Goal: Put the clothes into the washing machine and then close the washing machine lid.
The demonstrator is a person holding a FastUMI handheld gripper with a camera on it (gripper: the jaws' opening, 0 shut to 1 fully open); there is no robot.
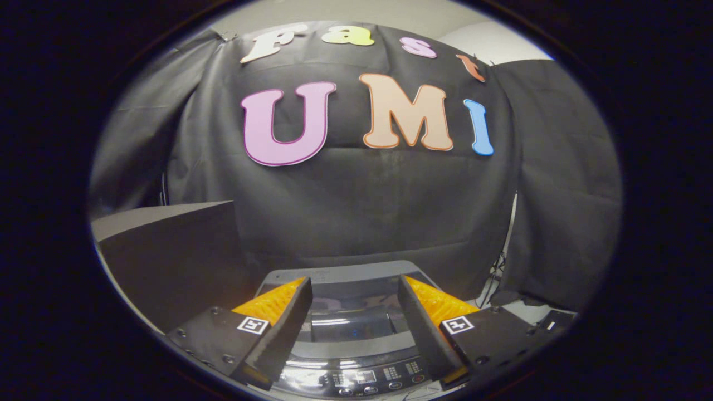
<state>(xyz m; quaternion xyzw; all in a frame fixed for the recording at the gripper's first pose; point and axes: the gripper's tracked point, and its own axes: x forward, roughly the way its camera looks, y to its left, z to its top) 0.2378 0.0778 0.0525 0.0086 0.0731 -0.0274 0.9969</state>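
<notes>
The tool [355,312] hovers with its fingers spread apart and nothing between them, above the washing machine [351,356], whose glossy lid [351,317] lies closed just ahead, the control panel [362,381] below the fingertips. A dark box [172,256] stands to the left.

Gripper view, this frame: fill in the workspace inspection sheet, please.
Surface: washing machine top, seen from above.
Job's things: glossy lid appears shut; control panel nearest the camera; clothes nothing seen.
Clutter: dark box beside the machine.
Grippers: tongs open, empty, fingers spread above the lid.
Cables: thin leads or stand legs hang behind the machine; cannot tell which.
Surroundings: black cloth wall, pale wall above.
</notes>
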